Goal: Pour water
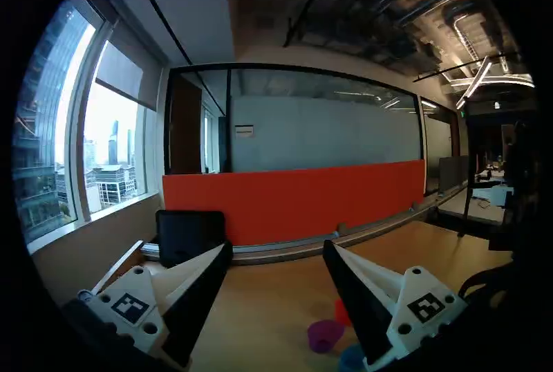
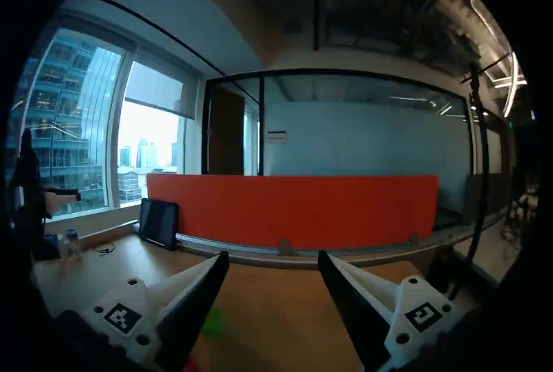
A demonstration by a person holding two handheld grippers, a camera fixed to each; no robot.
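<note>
Left tongs (image 1: pixel 275 243): your fingers stand wide apart, holding nothing, above the wooden worktop (image 1: pixel 276 289).
Right tongs (image 2: pixel 273 254): apart too, empty.
Purple cup (image 1: pixel 325 335): low between your left fingers, beside a red shape (image 1: pixel 342 311) and a blue shape (image 1: pixel 352 358); too blurred to tell its axis.
Bottle (image 2: pixel 69 242): upright, far left on the worktop.

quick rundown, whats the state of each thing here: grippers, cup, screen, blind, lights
left gripper: open, holding nothing
right gripper: open, holding nothing
purple cup: on the desk, not gripped, fill cannot be told
tablet: standing on the desk, screen dark
window blind: partly lowered
ceiling lights: on
</note>
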